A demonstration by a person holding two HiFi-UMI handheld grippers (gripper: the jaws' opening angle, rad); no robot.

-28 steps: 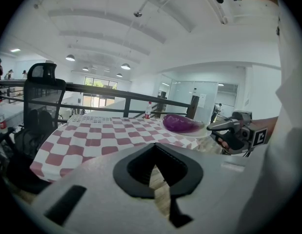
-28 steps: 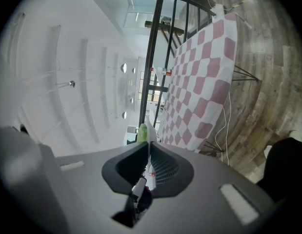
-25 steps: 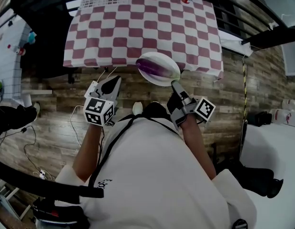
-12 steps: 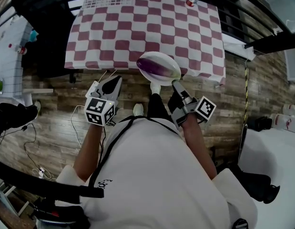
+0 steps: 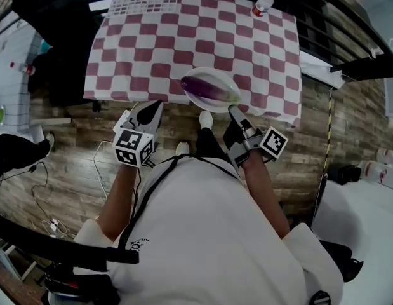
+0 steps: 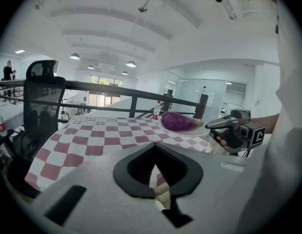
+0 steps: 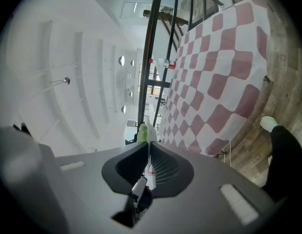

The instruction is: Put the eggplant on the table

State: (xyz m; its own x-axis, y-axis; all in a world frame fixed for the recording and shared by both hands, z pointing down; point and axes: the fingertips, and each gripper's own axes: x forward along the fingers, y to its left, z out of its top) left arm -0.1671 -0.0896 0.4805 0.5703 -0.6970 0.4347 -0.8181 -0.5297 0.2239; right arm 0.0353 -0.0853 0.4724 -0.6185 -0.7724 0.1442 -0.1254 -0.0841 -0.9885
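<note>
A purple eggplant [image 5: 213, 92] lies on a white oval plate [image 5: 204, 74]. My right gripper [image 5: 234, 111] is shut on the plate's near rim and holds it over the near edge of the checked table [image 5: 183, 37]. In the right gripper view the plate [image 7: 149, 125] shows edge-on between the jaws [image 7: 148, 143], with a green tip of the eggplant [image 7: 141, 133] beside it. My left gripper [image 5: 153, 106] hangs left of the plate, shut and empty. The left gripper view shows the eggplant [image 6: 177, 121] on the plate [image 6: 200, 127] and the right gripper [image 6: 233, 126].
A red-and-white checked cloth covers the table [image 6: 102, 135]. A small bottle with a red cap [image 5: 263, 2] stands at its far right corner. Black railings run behind the table, and a dark chair [image 6: 42, 106] stands at its left. Cables lie on the wooden floor [image 5: 69, 170].
Both grippers have moved forward toward the table. The plate with the eggplant, earlier in front of the table's near edge, now overlaps that edge.
</note>
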